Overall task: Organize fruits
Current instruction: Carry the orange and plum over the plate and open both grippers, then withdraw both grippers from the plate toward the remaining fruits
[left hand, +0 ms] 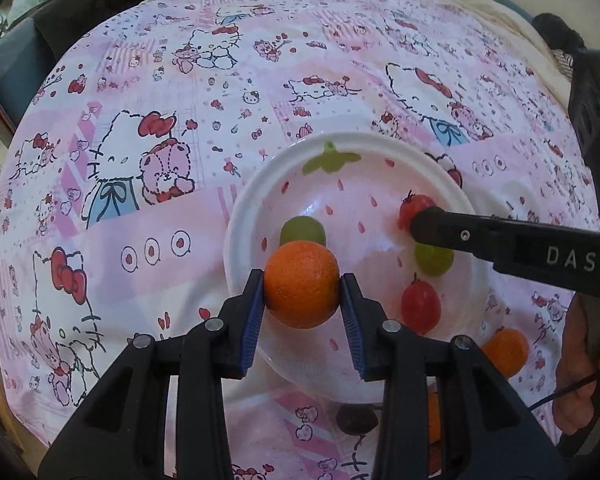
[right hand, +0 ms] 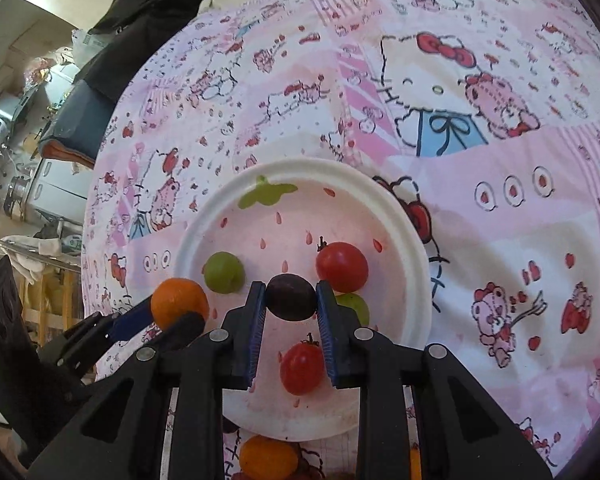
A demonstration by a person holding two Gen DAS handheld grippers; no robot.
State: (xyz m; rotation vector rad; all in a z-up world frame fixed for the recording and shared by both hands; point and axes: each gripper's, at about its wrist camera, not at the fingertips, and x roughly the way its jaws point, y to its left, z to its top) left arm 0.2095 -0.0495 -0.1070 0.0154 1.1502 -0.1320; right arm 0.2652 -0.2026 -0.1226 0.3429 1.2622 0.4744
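Two hand-held grippers hang over a white plate [left hand: 256, 196] printed with a strawberry pattern, which sits on a pink cartoon-cat tablecloth [left hand: 140, 80]. From the left wrist view, the left gripper [left hand: 302, 286] has its blue-padded fingers closed against the sides of a small orange [left hand: 302, 282], holding it above the near left part of the plate. Just beyond the orange, partly hidden by it, lies a green grape [left hand: 303, 230]. To the right of this gripper, the black finger of the right gripper [left hand: 424, 222] reaches in over the plate, covering part of a red cherry tomato [left hand: 414, 204] and a second green grape [left hand: 434, 260]. Another red cherry tomato [left hand: 420, 306] lies on the plate just right of the left gripper's right finger. Off the plate, to the near right, a second small orange [left hand: 506, 350] rests on the cloth, and a dark fruit [left hand: 356, 418] sits below the plate's near rim, between the gripper's arms. From the right wrist view, the right gripper is nearly closed, its pads pressing on a dark purple grape [right hand: 291, 297] held above the middle of the plate. The left gripper with its orange shows to the left of it.
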